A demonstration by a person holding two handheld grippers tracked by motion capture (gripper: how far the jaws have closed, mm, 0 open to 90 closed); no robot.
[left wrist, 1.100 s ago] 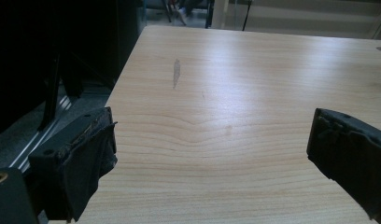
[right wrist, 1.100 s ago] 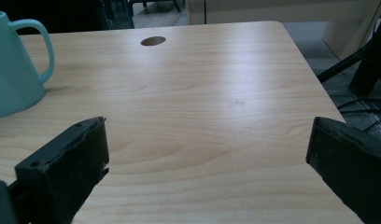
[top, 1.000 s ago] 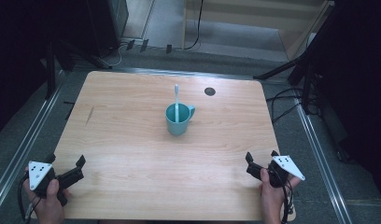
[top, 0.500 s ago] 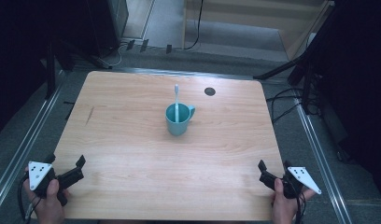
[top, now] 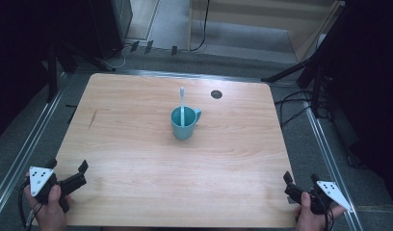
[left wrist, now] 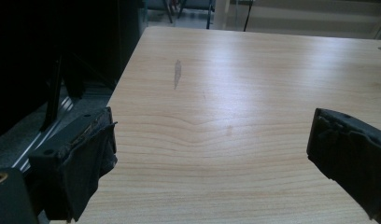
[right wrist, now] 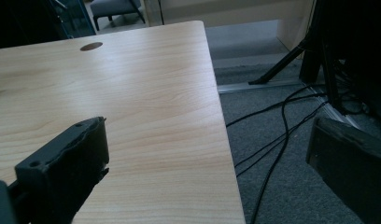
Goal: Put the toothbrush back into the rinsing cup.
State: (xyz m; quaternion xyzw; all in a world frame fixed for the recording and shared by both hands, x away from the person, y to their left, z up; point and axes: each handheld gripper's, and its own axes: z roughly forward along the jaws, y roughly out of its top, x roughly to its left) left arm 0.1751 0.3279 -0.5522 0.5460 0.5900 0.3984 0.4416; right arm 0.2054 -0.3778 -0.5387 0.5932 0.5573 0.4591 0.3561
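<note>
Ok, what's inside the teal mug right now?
A white toothbrush stands in the teal mug, its head sticking up above the rim. The mug's wall hides the handle's lower end and the bottom, so I cannot tell if anything else is inside.

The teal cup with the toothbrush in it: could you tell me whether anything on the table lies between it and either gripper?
Nothing visible does. The teal cup stands mid-table with the toothbrush upright inside. Bare wood lies between it and the left gripper and the right gripper, both at the near edge, jaws open.

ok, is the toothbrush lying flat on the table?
No, the toothbrush stands upright inside the teal mug at mid-table, head up.
</note>
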